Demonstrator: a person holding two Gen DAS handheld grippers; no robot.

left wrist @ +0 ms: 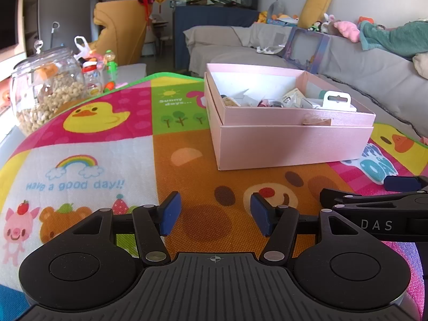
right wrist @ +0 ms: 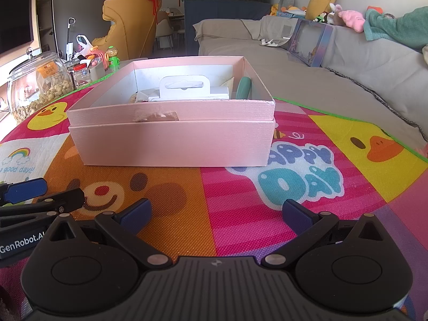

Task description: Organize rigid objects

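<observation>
A pink box (left wrist: 289,144) stands on the colourful play mat (left wrist: 88,139), holding several small items, among them a white hang-tab package (left wrist: 336,101). In the right wrist view the box (right wrist: 171,141) is straight ahead, with the white package (right wrist: 187,89) and a teal item (right wrist: 244,87) inside. My left gripper (left wrist: 215,215) is open and empty, low over the mat, left of and in front of the box. My right gripper (right wrist: 216,214) is open wide and empty, in front of the box. Each gripper shows at the edge of the other's view.
A glass jar of nuts (left wrist: 45,91) and small bottles (left wrist: 92,77) stand at the mat's far left edge. A grey sofa (left wrist: 347,61) with plush toys runs along the right. A yellow armchair (left wrist: 120,29) is behind.
</observation>
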